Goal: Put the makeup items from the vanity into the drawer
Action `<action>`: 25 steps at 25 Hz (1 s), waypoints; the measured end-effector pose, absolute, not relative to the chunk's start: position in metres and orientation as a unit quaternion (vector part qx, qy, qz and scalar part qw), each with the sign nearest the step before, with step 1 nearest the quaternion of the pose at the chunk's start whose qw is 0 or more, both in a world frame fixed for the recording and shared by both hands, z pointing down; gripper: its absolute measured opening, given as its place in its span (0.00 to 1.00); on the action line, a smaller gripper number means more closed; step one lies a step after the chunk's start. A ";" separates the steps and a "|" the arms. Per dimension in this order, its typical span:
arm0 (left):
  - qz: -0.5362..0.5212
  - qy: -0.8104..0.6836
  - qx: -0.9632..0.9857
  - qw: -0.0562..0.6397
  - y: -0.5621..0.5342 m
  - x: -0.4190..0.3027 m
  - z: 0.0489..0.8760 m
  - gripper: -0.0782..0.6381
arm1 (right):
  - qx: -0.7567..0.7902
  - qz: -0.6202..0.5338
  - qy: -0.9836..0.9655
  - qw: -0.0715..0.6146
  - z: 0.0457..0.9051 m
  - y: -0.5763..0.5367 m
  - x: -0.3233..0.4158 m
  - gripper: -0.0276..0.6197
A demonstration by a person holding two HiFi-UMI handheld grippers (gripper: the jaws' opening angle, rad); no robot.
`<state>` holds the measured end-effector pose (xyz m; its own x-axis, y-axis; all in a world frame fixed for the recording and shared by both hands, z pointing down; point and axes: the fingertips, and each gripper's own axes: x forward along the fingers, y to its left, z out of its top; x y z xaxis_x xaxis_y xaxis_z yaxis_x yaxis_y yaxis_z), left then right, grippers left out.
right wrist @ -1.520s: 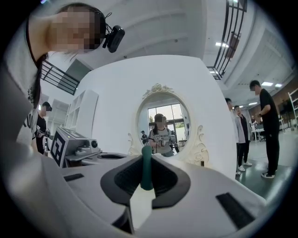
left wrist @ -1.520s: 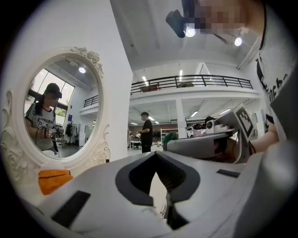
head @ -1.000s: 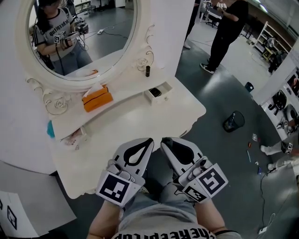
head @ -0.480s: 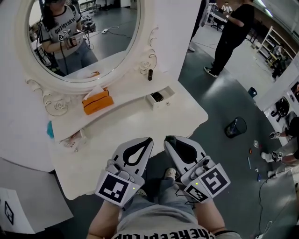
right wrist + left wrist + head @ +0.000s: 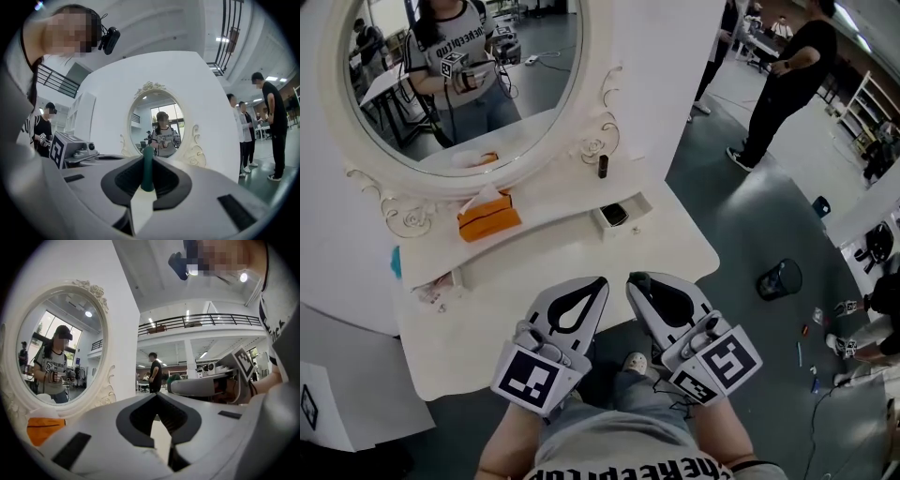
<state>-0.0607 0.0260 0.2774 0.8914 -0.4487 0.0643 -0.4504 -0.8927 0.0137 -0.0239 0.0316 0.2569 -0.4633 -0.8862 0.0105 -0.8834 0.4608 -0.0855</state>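
Note:
The white vanity (image 5: 534,272) has an oval mirror (image 5: 459,75) above it. A small drawer (image 5: 617,214) stands open at its right, with a dark item inside. A dark tube (image 5: 602,167) stands upright on the ledge by the mirror frame. Both grippers hover side by side over the vanity's front edge, pointing level at the mirror. My right gripper (image 5: 630,278) is shut on a slim dark green stick (image 5: 148,168) that stands upright between its tips. My left gripper (image 5: 601,279) has its tips together with nothing between them.
An orange tissue box (image 5: 487,220) lies under the mirror. Small loose items (image 5: 431,286) and a teal thing (image 5: 396,262) sit at the vanity's left end. A person in black (image 5: 787,75) stands on the floor to the right, near a black bin (image 5: 776,278).
Both grippers and the head camera have shifted together along the vanity. The person's reflection now sits more centrally in the mirror. The jaws look the same.

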 end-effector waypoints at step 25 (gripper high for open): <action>0.031 -0.350 0.936 0.020 -0.021 0.027 0.285 0.13 | -0.408 -0.044 0.912 0.007 0.265 -0.023 0.068 0.14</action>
